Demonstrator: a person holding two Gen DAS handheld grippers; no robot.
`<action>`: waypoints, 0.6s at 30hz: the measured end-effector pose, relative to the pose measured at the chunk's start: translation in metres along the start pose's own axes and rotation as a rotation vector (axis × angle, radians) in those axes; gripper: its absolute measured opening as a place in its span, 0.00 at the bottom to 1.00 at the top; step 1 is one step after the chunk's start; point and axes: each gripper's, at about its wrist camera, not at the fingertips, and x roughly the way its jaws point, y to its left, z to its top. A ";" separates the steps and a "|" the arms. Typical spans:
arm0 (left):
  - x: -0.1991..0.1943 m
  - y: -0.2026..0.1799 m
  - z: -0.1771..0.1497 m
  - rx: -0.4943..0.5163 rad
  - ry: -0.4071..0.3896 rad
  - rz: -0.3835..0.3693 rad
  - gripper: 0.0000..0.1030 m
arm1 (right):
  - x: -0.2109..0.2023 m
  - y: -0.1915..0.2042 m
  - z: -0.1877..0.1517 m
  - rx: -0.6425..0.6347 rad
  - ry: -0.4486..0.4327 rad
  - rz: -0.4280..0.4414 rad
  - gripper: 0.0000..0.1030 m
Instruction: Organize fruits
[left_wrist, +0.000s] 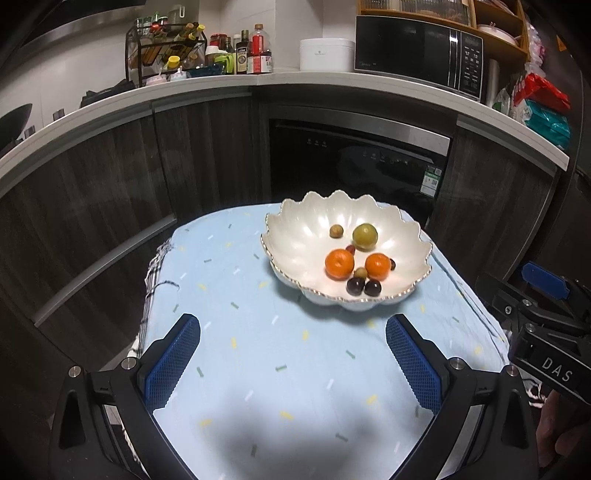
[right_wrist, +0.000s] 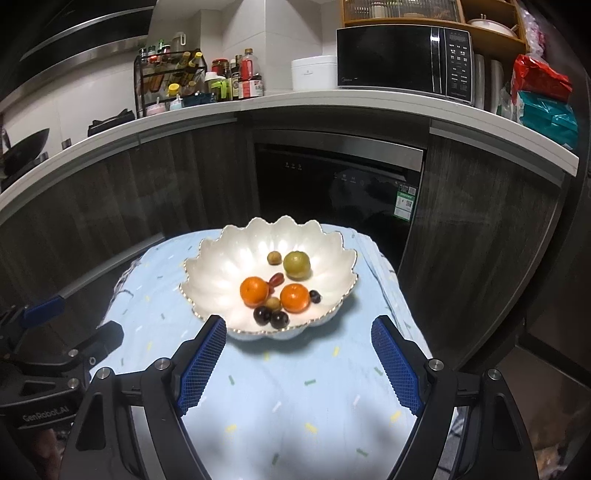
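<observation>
The white scalloped bowl (right_wrist: 221, 273) stood on the worktop's pale blue cloth (right_wrist: 295, 387) and held all the fruit: two oranges (right_wrist: 254, 291), a green fruit (right_wrist: 296, 264), dark grapes (right_wrist: 263, 314) and small brown ones. The left claw (left_wrist: 293, 334) was spread wide and empty, short of the bowl. The right claw (right_wrist: 299, 332) was likewise spread and empty, its tips flanking the bowl's near rim without touching.

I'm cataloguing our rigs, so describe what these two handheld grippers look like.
Both, left gripper and right gripper, have black angular frames with silver bolts and blue cross-hatched finger pads. White lettering marks their bodies. No cables or sleeves are visible.
</observation>
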 end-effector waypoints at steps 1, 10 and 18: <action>-0.002 -0.001 -0.003 -0.001 0.000 0.003 1.00 | -0.002 0.000 -0.002 0.000 0.000 0.000 0.79; -0.015 0.000 -0.026 -0.046 0.021 0.036 1.00 | -0.014 -0.001 -0.022 -0.015 0.034 -0.015 0.79; -0.025 0.005 -0.038 -0.094 0.030 0.080 1.00 | -0.023 -0.003 -0.028 -0.009 0.027 -0.032 0.88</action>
